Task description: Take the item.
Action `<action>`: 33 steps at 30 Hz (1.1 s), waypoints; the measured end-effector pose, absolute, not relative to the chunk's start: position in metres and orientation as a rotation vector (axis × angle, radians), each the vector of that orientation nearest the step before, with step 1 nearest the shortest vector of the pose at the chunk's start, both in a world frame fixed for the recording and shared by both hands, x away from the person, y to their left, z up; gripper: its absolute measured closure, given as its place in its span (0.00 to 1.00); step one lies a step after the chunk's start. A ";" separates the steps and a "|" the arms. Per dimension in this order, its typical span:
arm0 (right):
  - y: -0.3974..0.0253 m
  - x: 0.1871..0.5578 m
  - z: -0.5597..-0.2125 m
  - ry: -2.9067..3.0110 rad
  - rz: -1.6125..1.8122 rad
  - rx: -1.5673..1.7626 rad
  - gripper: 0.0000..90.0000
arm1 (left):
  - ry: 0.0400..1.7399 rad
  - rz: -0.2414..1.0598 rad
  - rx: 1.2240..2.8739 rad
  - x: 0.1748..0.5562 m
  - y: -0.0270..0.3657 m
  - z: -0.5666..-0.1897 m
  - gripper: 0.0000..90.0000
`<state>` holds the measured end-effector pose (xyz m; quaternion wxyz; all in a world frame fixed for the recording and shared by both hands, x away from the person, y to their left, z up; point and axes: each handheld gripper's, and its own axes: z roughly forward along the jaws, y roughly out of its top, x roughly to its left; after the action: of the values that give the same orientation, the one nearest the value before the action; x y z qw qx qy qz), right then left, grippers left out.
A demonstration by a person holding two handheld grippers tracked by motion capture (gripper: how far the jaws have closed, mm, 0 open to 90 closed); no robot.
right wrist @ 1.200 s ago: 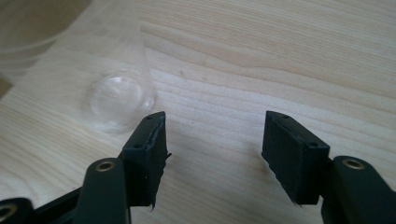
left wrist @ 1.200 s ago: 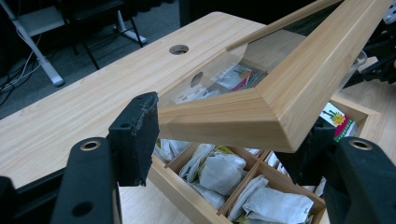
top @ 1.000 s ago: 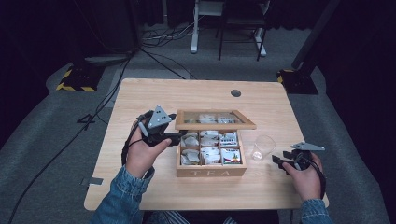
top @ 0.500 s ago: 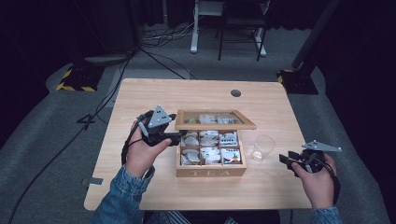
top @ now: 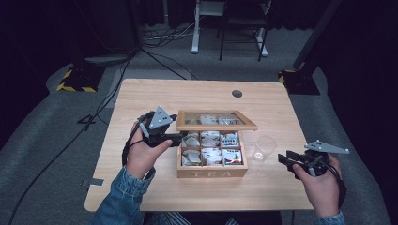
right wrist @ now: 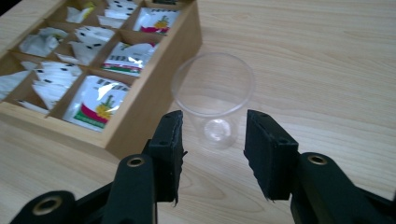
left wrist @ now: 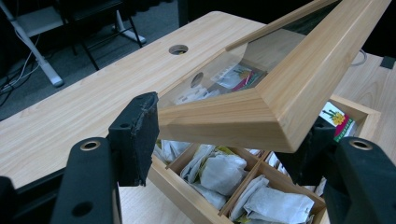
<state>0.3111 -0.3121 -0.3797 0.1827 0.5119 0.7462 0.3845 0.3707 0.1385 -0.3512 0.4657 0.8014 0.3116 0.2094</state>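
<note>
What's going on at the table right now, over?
Left gripper holding the tea box lid up. Right gripper open, short of the clear cup, not touching. Tea box open, nothing between jaws and cup.

Bare light wooden tabletop point(top: 155, 96) all around; only the clear plastic cup point(top: 264, 148) crowds the open wooden tea box point(top: 212, 172) on one side.
</note>
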 end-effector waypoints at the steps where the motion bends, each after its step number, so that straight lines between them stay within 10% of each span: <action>1: -0.309 0.309 -0.378 2.114 1.086 1.436 0.64 | 0.764 0.514 1.968 0.370 0.139 -0.351 0.40; 33: -0.183 0.318 -0.363 2.333 1.200 1.131 0.62 | 0.759 0.513 1.949 0.373 0.144 -0.350 0.40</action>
<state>0.3180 -0.1830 -0.3633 0.1416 0.3918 0.8084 0.4159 0.3726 0.1442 -0.3504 0.4741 0.7969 0.3101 0.2097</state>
